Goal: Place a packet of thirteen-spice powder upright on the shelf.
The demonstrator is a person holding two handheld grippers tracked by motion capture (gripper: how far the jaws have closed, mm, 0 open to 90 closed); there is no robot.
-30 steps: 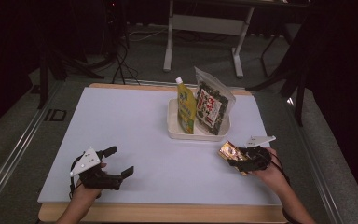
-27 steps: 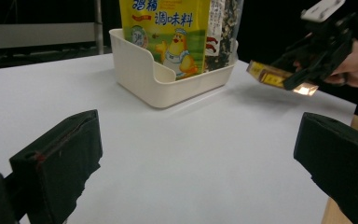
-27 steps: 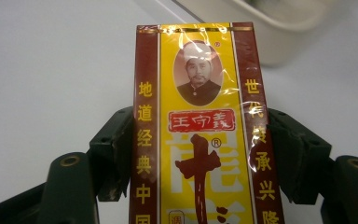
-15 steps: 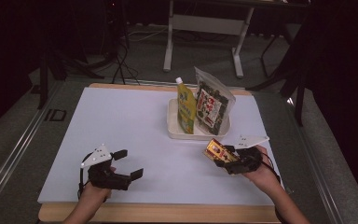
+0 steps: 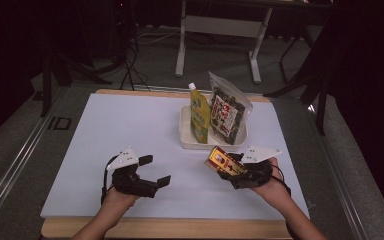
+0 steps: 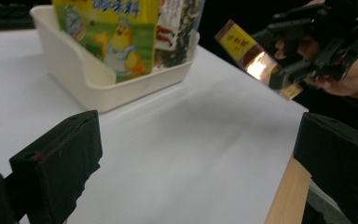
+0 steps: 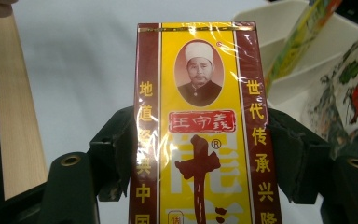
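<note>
You are gripping the cellophane-wrapped red-and-yellow box (image 7: 199, 130) by its long sides in your right claw (image 5: 236, 169), just short of the white bin (image 5: 187, 141); keep it level going in. Your left claw (image 5: 152, 171) is hanging released over the worktop (image 5: 110, 130).

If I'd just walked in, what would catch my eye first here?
Probably the shiny yellow-and-maroon box, clamped between the jaws of the right gripper just above the white table. Behind it, a cream tray holds a yellow pouch and a dark snack bag standing upright. The left gripper hovers open and empty near the table's front edge.
</note>
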